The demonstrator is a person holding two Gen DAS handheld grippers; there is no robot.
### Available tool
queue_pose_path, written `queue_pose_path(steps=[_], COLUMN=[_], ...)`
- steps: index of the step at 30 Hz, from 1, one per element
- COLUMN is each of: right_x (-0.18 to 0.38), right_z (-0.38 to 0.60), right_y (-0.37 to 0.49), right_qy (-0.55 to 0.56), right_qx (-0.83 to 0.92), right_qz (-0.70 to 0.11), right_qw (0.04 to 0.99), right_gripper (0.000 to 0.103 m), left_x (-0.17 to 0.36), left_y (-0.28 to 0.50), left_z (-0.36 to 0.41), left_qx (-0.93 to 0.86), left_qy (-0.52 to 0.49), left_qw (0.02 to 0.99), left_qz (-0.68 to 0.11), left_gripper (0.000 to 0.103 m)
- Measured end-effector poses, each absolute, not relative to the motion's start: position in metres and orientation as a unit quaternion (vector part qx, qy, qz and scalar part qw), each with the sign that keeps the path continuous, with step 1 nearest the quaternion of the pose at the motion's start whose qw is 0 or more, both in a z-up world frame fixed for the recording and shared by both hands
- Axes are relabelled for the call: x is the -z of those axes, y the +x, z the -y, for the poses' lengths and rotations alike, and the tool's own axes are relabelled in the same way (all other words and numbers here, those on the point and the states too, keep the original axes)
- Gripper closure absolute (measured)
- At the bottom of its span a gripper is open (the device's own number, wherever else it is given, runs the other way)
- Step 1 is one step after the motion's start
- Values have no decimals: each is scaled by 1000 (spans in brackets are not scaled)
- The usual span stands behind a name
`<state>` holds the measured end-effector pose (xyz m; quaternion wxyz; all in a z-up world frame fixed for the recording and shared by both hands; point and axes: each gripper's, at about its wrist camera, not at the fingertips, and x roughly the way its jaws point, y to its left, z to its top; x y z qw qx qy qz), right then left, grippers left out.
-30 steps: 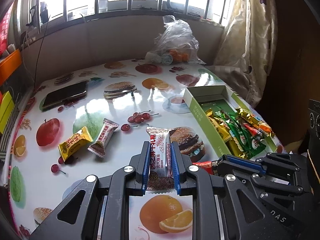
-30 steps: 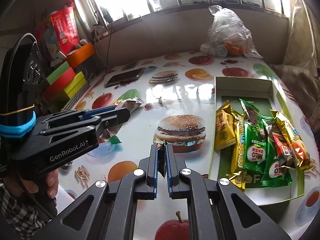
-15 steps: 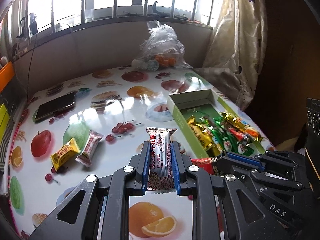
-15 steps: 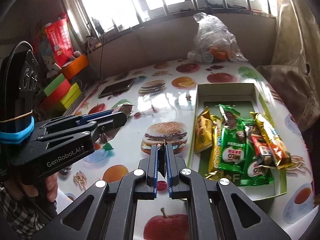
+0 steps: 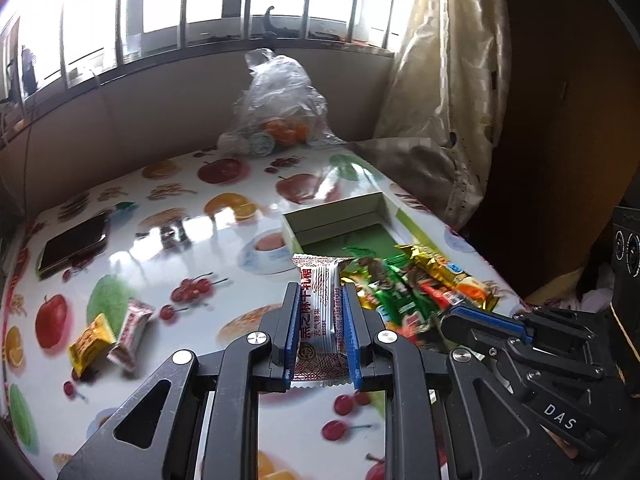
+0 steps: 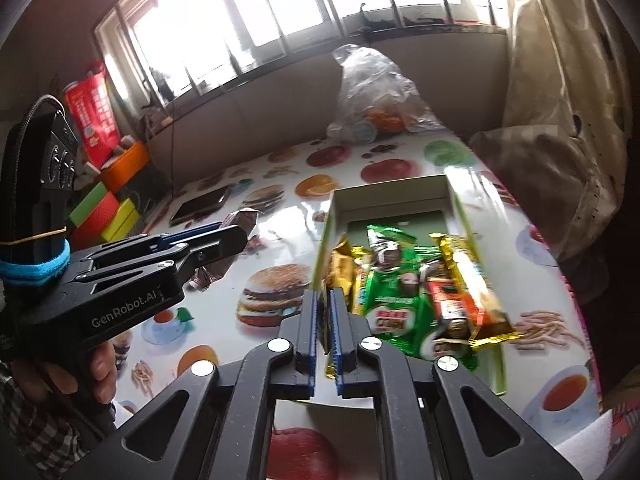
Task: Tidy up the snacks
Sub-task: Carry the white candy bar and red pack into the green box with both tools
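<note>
Left gripper (image 5: 320, 300) has its jaws clenched on a white-and-red snack bar (image 5: 320, 316), held lengthwise off the worktop (image 5: 160, 240) with its far end at the near corner of the green box (image 5: 340, 216). Right gripper (image 6: 324, 308) jaws are clamped nearly together on a thin dark wrapper (image 6: 324, 312), seen edge-on, by the box's left wall; what snack it is I can't tell. The box already holds a pile of green, gold and orange packets (image 6: 404, 292). Two loose snacks, a yellow one (image 5: 90, 342) and a pink one (image 5: 132, 332), lie touching on the worktop at left, well apart from the box.
</note>
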<state>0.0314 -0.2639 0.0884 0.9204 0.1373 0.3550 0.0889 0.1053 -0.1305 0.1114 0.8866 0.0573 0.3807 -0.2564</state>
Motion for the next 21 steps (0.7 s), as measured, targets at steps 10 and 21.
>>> queue_pose_path(steps=[10, 21], right_x=[-85, -75], right_z=[296, 310], right_y=[27, 31], right_qy=[157, 167], right_qx=[-65, -55], right_qz=[-350, -358], right_qw=[921, 917], right_gripper=[97, 97], left_x=[-102, -83], left_y=[115, 122], left_z=[155, 180], left_qx=[273, 286], left_qy=[60, 70], left_qw=[876, 861], left_qz=[-393, -414], left_gripper=[82, 82])
